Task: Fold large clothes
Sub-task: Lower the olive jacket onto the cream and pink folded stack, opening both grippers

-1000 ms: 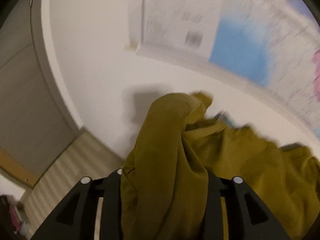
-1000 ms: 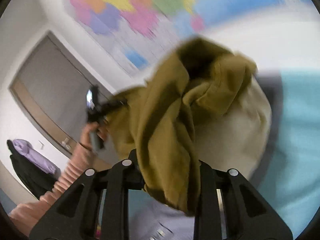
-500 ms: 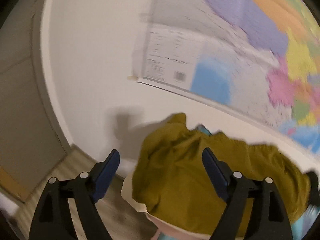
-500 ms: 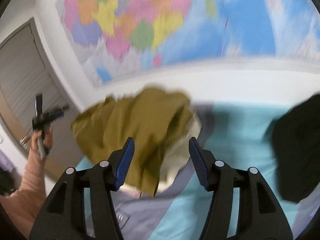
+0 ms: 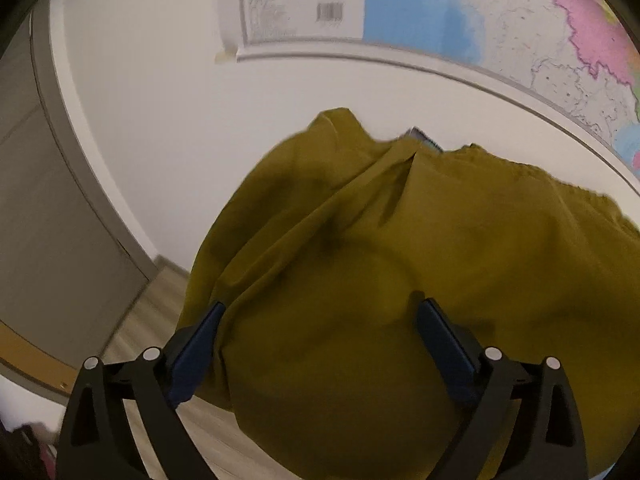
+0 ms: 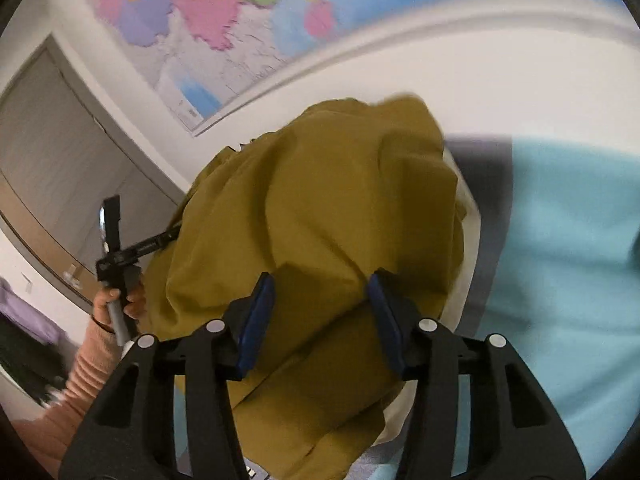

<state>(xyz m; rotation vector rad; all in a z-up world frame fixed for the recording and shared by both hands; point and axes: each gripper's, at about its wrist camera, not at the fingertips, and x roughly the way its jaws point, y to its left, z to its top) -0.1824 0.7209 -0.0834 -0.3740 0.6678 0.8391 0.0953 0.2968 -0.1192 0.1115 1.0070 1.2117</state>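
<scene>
An olive-green garment [image 5: 400,240] lies bunched in a heap in front of both grippers. My left gripper [image 5: 320,306] is spread wide, its jaws still opening. It sits low over the cloth, which bulges between the blue pads [image 5: 444,344] without being pinched. My right gripper [image 6: 320,278] hovers over the same garment [image 6: 320,200]. Its jaws are closing, a fold of cloth lies between them, and the pads [image 6: 256,316] show no press on it. The right wrist view also shows the left gripper's body [image 6: 116,248] in a hand [image 6: 120,304], its fingers hidden behind the cloth.
A light blue bed sheet [image 6: 560,260] spreads to the right, with a cream cloth [image 6: 468,240] under the garment. A coloured wall map [image 5: 480,20] hangs behind. A grey door [image 5: 40,200] and wooden floor [image 5: 160,320] lie to the left. A peach sleeve [image 6: 92,364] reaches in.
Both grippers held the olive garment a second ago and have let it go. It dropped into a heap, and both grippers have since come down close over it.
</scene>
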